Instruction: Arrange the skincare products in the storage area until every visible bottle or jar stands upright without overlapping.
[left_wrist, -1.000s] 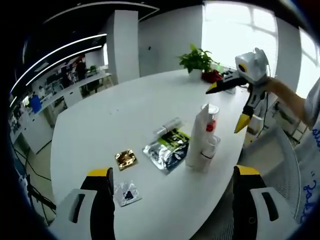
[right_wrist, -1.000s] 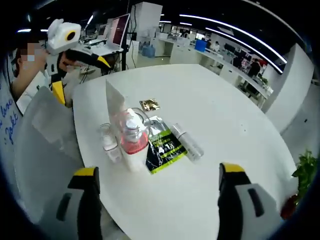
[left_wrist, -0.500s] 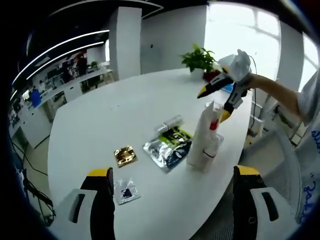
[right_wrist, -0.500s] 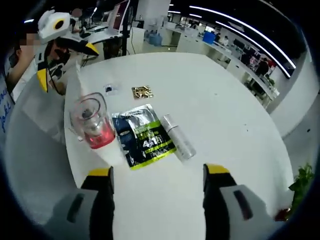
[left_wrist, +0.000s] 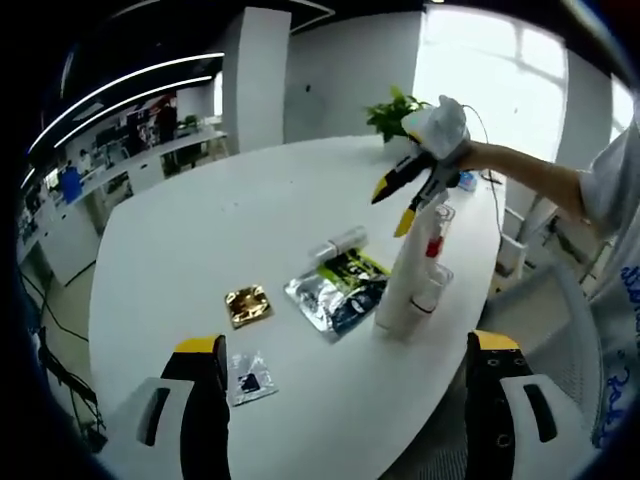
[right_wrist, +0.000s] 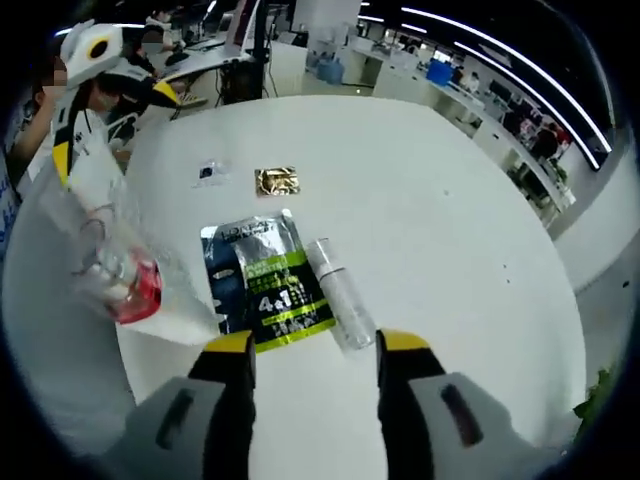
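On the white table (left_wrist: 190, 230) a white tube (left_wrist: 400, 285) stands upright, with a red-liquid bottle (left_wrist: 432, 245) and a small clear jar (left_wrist: 430, 292) close beside it. A clear bottle (left_wrist: 337, 243) lies flat next to a silver-green sachet (left_wrist: 335, 295). My left gripper (left_wrist: 346, 343) is open near the table's front edge, holding nothing. My right gripper (left_wrist: 392, 208) hovers open above the lying bottle (right_wrist: 340, 295); in the right gripper view its tips (right_wrist: 317, 345) straddle the bottle's near end from above. The sachet (right_wrist: 262, 285) lies left of them.
A gold sachet (left_wrist: 248, 305) and a small clear sachet (left_wrist: 247, 380) lie towards the left front. A potted plant (left_wrist: 395, 110) stands at the table's far end. A person's arm (left_wrist: 520, 170) reaches in from the right, over a chair (left_wrist: 570, 300).
My right gripper has moved down and over the lying bottle, and its jaws have narrowed. The left gripper has hardly moved.
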